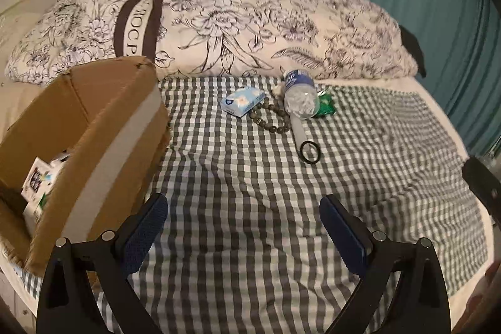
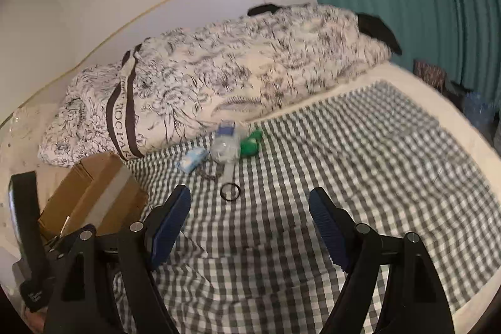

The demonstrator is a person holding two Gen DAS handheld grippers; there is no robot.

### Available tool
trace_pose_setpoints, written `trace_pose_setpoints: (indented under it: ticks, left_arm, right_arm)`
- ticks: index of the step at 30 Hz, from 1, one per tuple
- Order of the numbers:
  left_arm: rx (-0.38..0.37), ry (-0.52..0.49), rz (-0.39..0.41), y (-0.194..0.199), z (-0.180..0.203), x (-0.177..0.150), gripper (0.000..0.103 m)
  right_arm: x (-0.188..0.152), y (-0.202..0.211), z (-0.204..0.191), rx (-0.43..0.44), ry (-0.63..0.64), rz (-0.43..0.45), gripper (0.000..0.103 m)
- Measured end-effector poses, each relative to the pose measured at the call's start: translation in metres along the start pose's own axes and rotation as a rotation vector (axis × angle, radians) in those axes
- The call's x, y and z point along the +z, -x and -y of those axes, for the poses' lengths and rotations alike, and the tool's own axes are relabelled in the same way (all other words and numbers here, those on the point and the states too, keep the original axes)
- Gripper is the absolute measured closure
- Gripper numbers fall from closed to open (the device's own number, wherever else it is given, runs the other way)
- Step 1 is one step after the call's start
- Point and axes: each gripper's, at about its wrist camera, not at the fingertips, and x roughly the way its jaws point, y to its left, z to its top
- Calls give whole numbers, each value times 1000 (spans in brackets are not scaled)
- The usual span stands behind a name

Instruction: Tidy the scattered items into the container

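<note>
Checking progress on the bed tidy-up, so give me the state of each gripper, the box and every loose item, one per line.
left gripper: open, empty
right gripper: open, empty
cardboard box: open, some packs already inside
water bottle: lying on its side, crumpled
tissue pack: lying on the checked cloth
bead bracelet: lying loose beside the tissue pack
black ring: flat on the cloth
green packet: partly behind the bottle

Matt cardboard box, crinkled clear plastic bottle, gingham cloth.
</note>
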Motion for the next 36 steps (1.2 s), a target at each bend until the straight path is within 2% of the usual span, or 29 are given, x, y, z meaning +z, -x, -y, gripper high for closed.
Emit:
trace_pose_setpoints:
  ticks: [3,7,13,18,21,26,27,28,30,31,32,34,36]
  left_arm:
    - [32,-8,3,-23,1,12,3]
    - [63,-58,42,-54,-2,27,3]
    - [105,-68,5,-104,-13,42,3]
    - [140,-51,-4,-125,-30,44,3]
    - [130,-68,13,-132,-30,46,3]
    - [128,-96,36,-149,-24,52,3]
    - [125,-87,35,-154,-25,55,3]
    - [115,-80,32,-160,-24,57,3]
    - [104,-77,31,-169,-23,61,3]
    - [101,-82,29,-174,-21,63,3]
    - [97,-88,23,-180,-19,64,3]
    - [89,-98,17,-187,-14,66,3]
    - [81,-102,24,-191,-10,67,3]
  right_arm:
    - [-7,-20,11,17,-14,-25,25]
    - [-12,-55,4,43,13,-66,26]
    - [-22,-112,-20,75,87,-132,29]
    - [-21,-173,-41,58,166,-205,30]
    - [-19,-210,-48,18,217,-243,32]
    - [-32,-244,-41,0,231,-248,40]
    - [-33,-242,-42,7,241,-240,51]
    - [-33,-242,-42,24,245,-238,71]
    - [-36,-243,-36,33,227,-239,80]
    - [-35,-240,-33,41,219,-235,96]
    - [-35,-236,-30,39,219,-232,98]
    - [-36,-231,-24,-7,203,-212,98]
    - [-32,-229,-14,-17,157,-206,98]
